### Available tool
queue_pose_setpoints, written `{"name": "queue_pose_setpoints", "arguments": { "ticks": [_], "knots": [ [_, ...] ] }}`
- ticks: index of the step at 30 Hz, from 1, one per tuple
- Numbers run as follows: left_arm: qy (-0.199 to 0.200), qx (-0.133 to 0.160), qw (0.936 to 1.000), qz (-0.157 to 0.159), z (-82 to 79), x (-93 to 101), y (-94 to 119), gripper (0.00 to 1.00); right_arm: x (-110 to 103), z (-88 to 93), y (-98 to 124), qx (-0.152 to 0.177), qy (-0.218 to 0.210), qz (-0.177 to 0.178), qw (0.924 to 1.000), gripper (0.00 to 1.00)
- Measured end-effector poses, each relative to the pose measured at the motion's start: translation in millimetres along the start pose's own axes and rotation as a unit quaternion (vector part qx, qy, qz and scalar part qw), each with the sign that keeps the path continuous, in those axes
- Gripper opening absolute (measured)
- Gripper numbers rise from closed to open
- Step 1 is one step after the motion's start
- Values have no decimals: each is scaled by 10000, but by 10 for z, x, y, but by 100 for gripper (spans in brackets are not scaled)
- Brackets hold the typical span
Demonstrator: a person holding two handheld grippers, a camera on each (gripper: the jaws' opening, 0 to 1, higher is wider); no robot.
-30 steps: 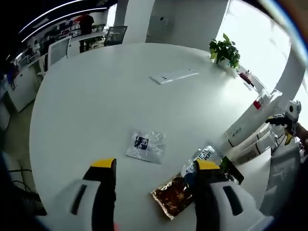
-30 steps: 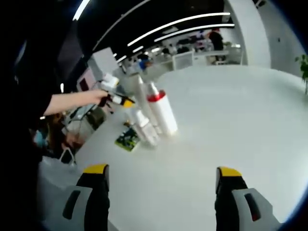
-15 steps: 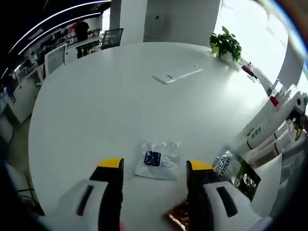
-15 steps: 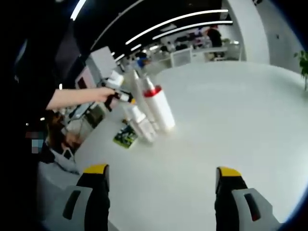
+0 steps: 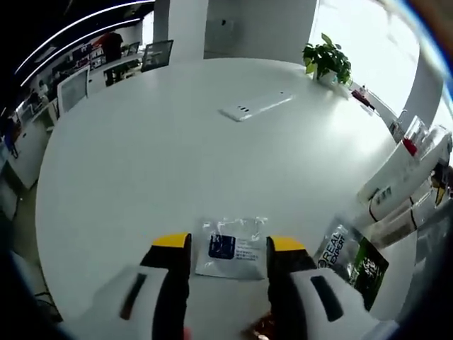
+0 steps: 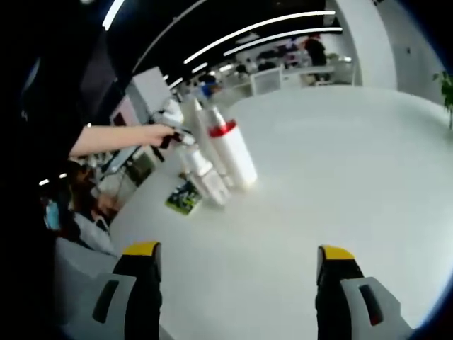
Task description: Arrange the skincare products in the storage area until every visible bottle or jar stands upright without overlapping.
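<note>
Your left hand-held gripper stands open and empty, its jaws straddling the clear sachet lying flat on the bench at lower centre, its long axis across the jaws. Your right hand-held gripper is wide open and empty; the upright bottles stand upper left of it, well apart.

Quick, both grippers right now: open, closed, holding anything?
Left gripper: open, jaws either side of the clear sachet on the table, not clamped.
Right gripper: open, empty.
</note>
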State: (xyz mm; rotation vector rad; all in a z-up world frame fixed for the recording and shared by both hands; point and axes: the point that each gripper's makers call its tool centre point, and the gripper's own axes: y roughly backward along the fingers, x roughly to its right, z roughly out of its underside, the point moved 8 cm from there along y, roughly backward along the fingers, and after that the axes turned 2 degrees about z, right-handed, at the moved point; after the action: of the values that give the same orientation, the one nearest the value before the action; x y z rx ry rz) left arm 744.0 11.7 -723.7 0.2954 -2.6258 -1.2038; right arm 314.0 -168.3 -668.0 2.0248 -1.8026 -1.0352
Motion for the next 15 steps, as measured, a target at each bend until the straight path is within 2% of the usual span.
{"name": "queue_pose_setpoints", "arguments": {
  "ticks": [5, 11, 15],
  "knots": [
    [-116, -142, 9998, 4, -1, 86, -12, 33, 24, 3, -8, -10, 0, 17, 10000, 93],
    [-168, -135, 9997, -99, -28, 74, -14, 26, 29, 8, -21, -31, -4, 21, 10000, 93],
    [-340, -65, 9991, -231, -43, 80, -17, 27, 21, 9, -35, -38, 4, 0, 10000, 93]
  ]
}}
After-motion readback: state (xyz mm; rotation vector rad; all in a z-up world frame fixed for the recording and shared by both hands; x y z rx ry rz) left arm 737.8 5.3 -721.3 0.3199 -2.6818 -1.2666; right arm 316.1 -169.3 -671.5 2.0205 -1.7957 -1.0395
